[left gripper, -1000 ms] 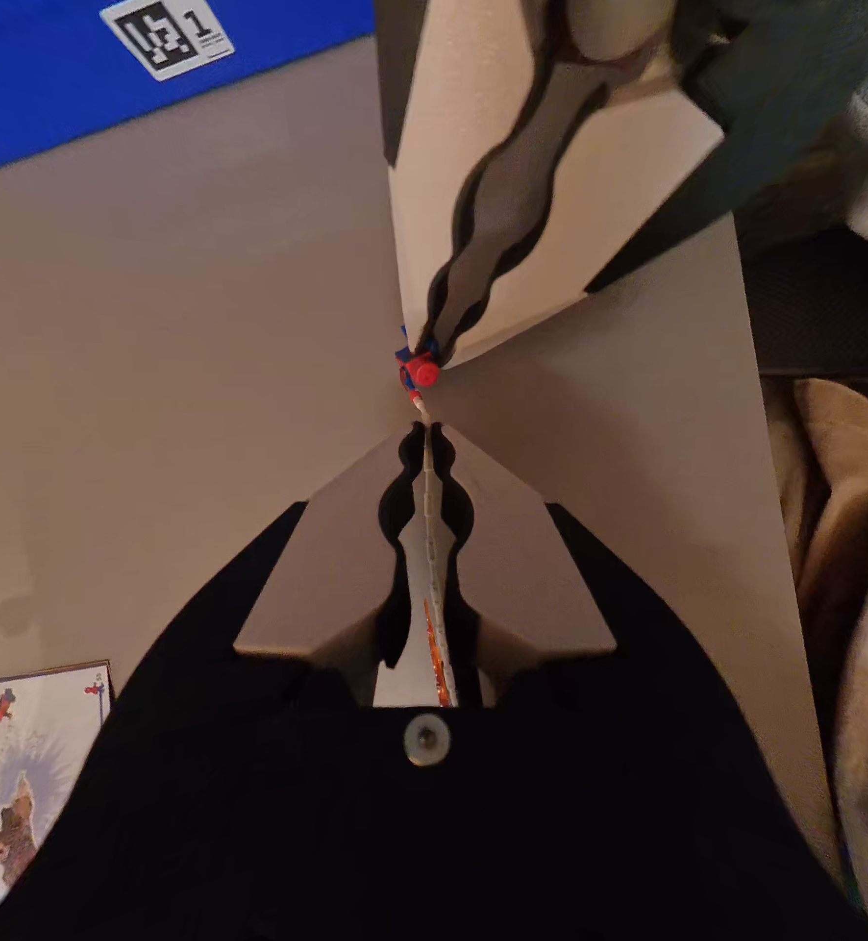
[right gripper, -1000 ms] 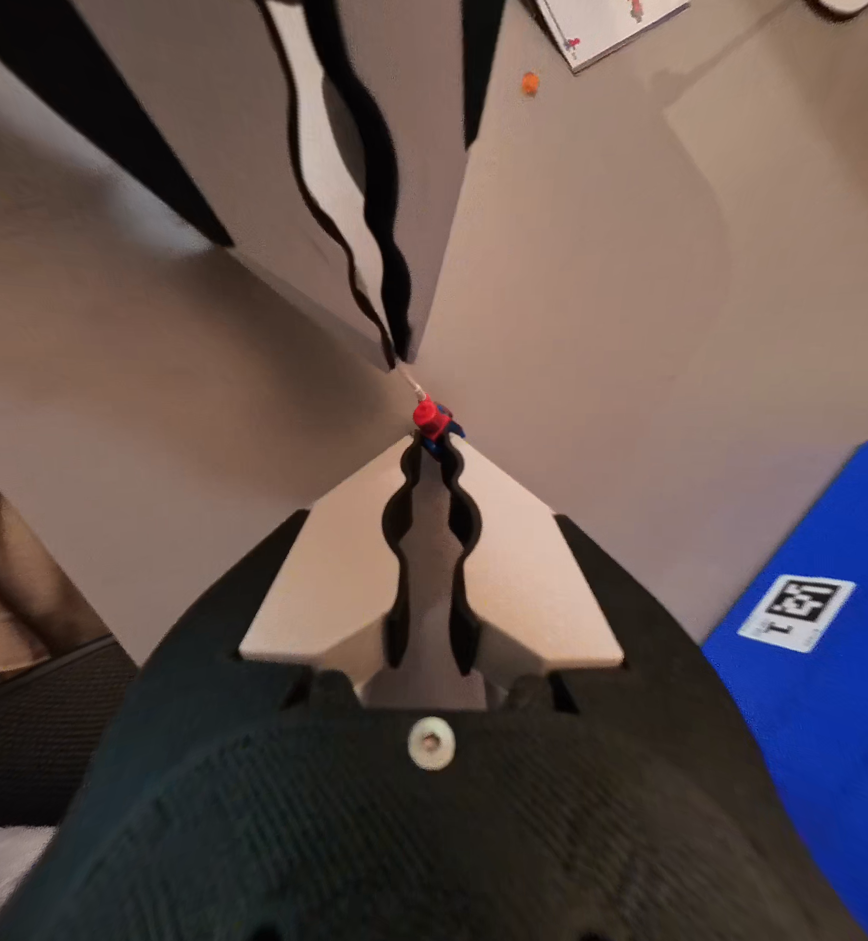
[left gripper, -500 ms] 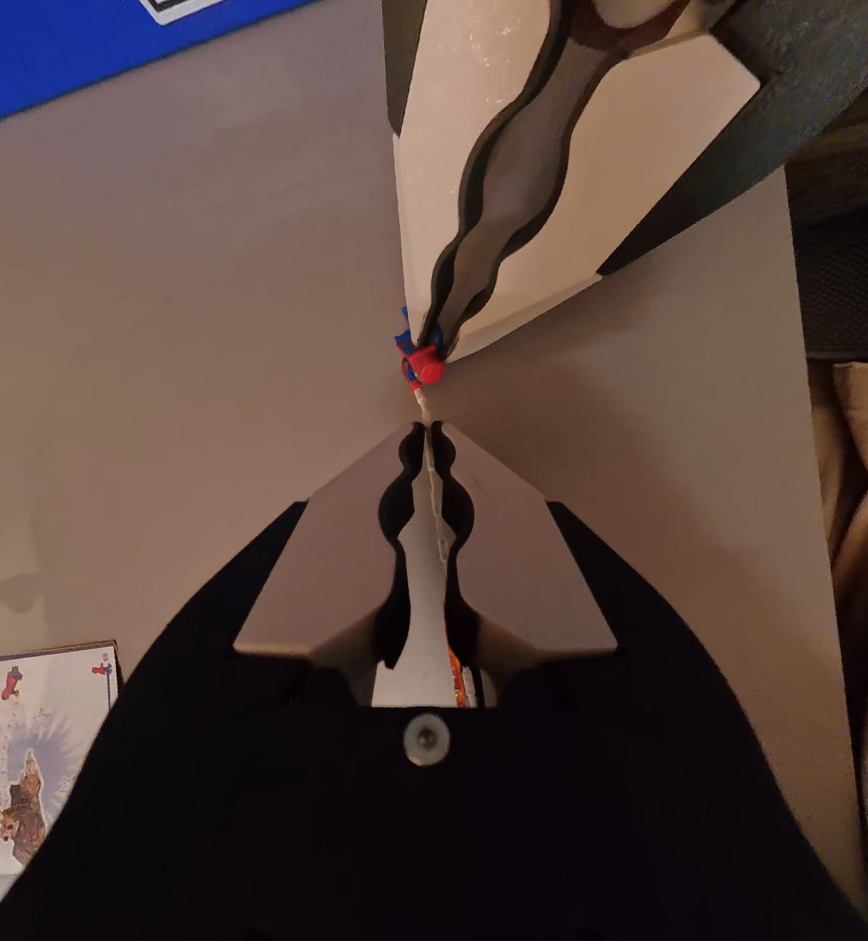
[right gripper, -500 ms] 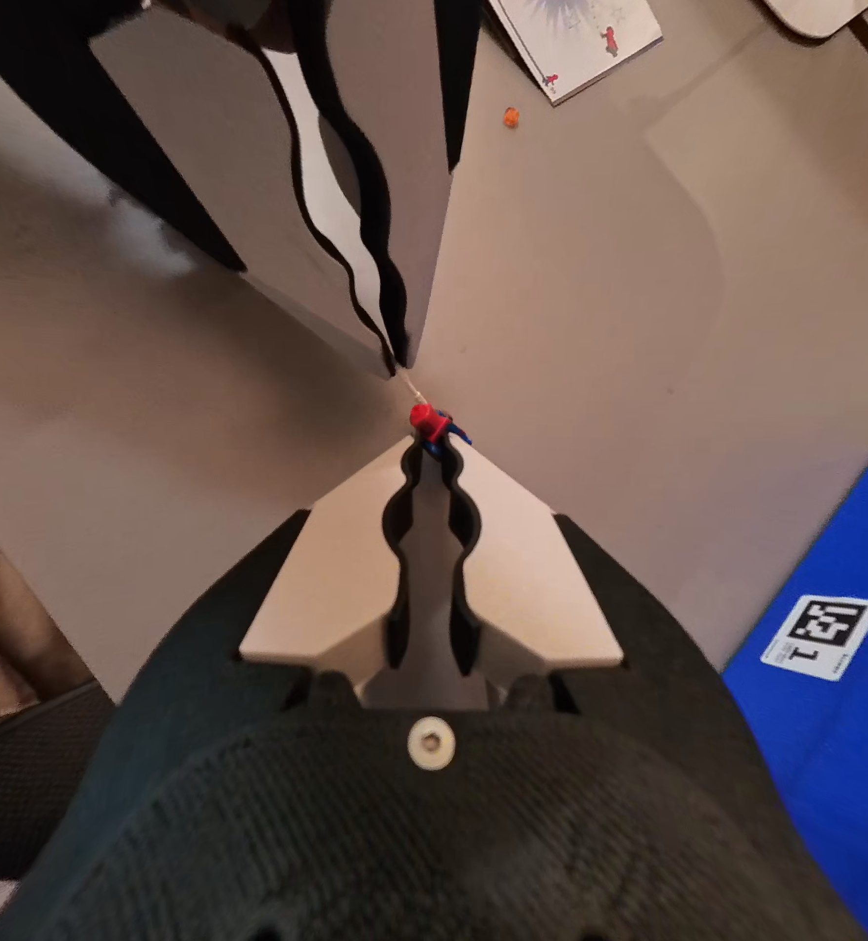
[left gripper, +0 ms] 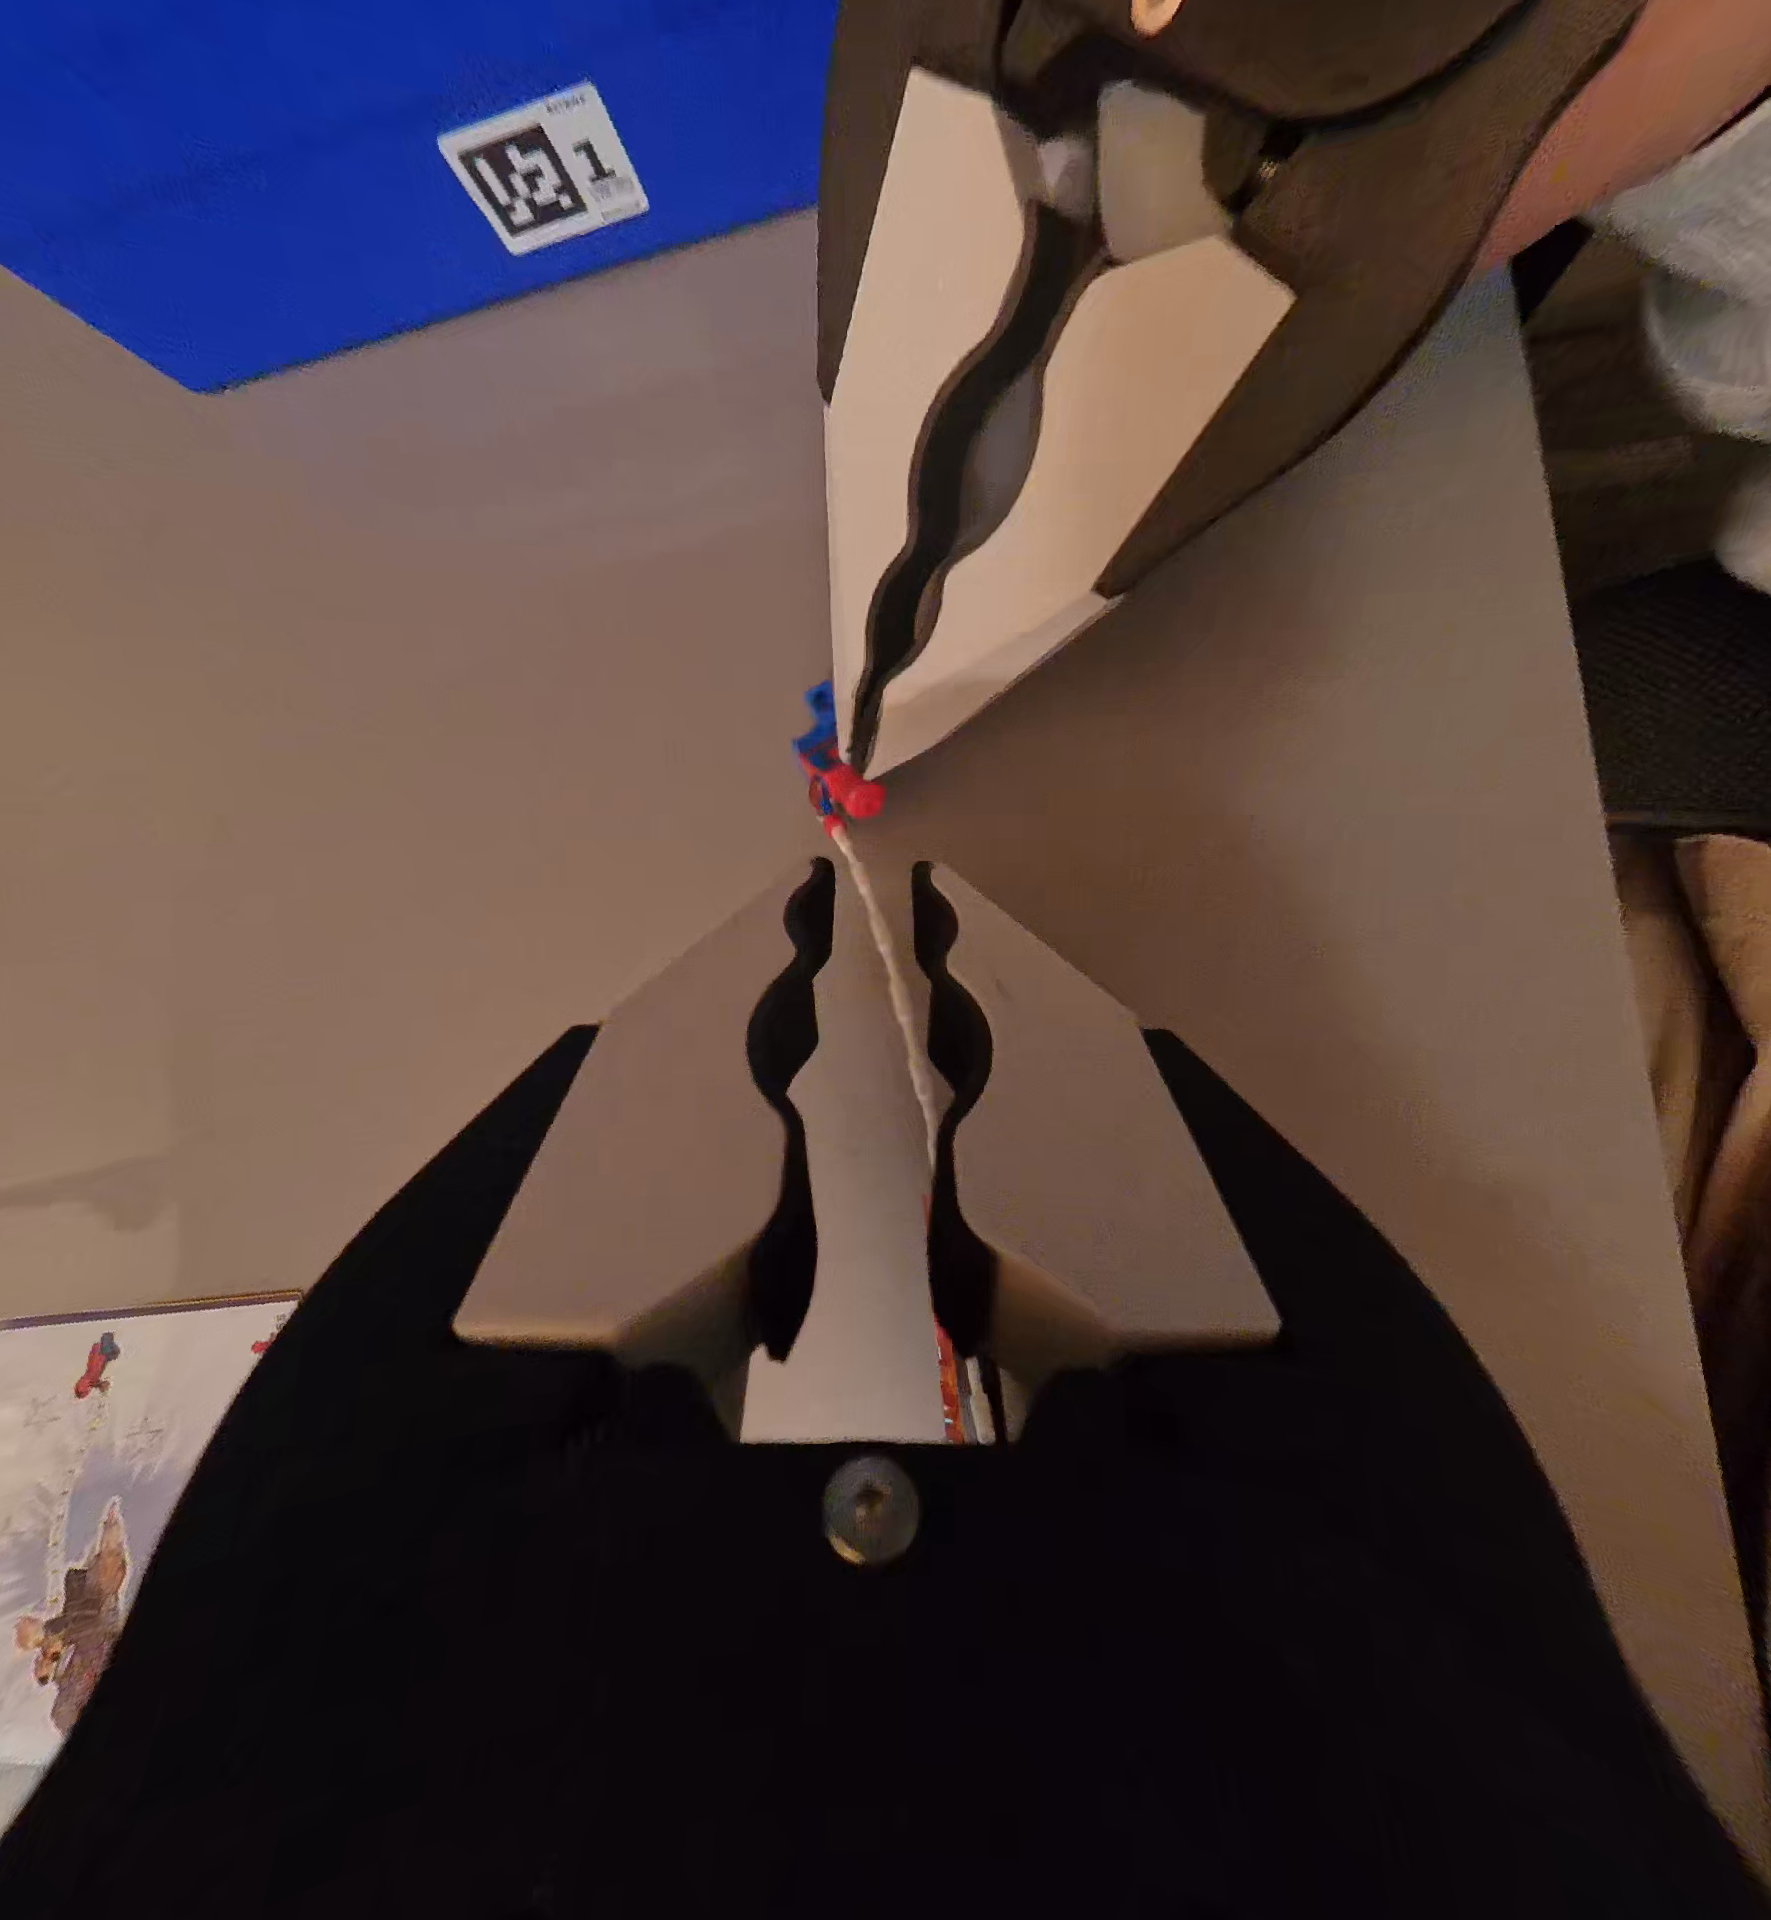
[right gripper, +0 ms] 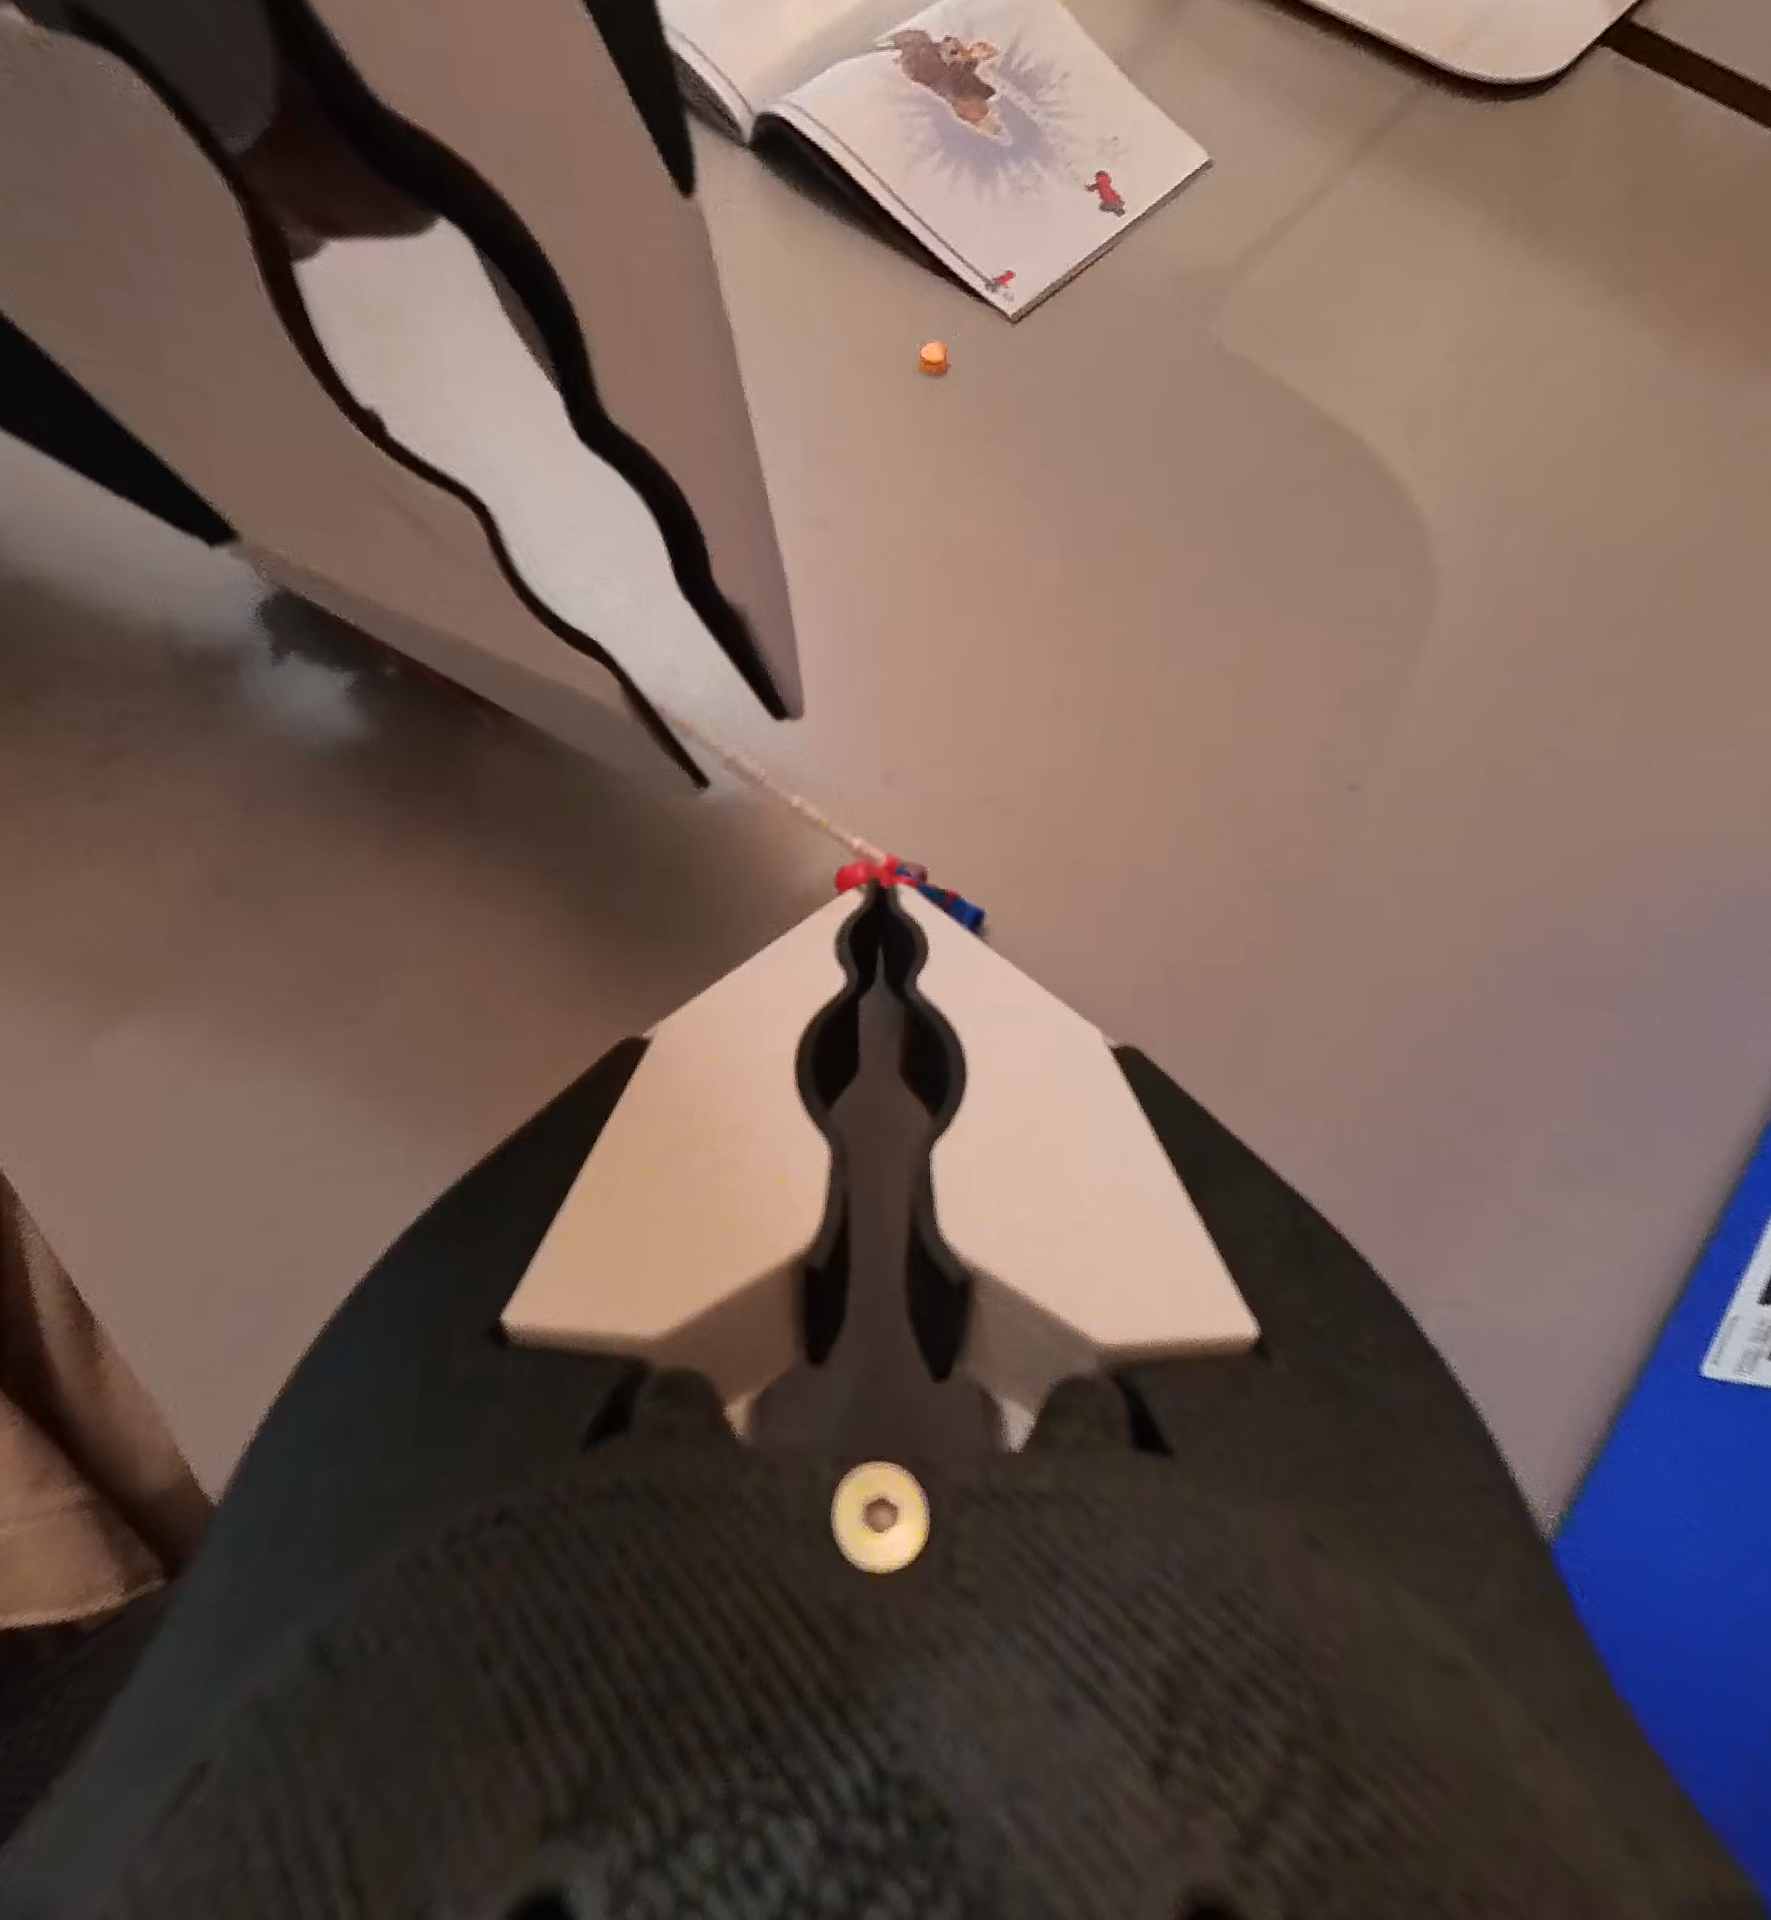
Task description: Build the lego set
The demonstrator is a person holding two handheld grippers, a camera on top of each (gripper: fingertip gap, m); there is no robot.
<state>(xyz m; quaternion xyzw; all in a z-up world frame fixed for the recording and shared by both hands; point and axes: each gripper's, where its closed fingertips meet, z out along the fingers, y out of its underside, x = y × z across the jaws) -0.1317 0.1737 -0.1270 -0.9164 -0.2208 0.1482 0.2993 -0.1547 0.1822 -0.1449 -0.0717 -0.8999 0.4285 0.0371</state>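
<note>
Between right tongs (right gripper: 879, 902): red-blue minifigure (right gripper: 902, 883)

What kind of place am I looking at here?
Probably a desk or hobby table in a home or office. A plain beige tabletop holds an open picture instruction booklet, a loose orange stud and a blue mat.

My right hand-held gripper (right gripper: 876, 902) covers most of the red and blue figure (right gripper: 912, 883), too small to make out in detail. The white string (left gripper: 896, 997) slips behind my left hand-held gripper (left gripper: 870, 868)'s right finger. The booklet (left gripper: 60, 1496) is cut off at the left edge, the blue mat (right gripper: 1733, 1455) at the right. The left gripper's edges are blurred in the right wrist view.
</note>
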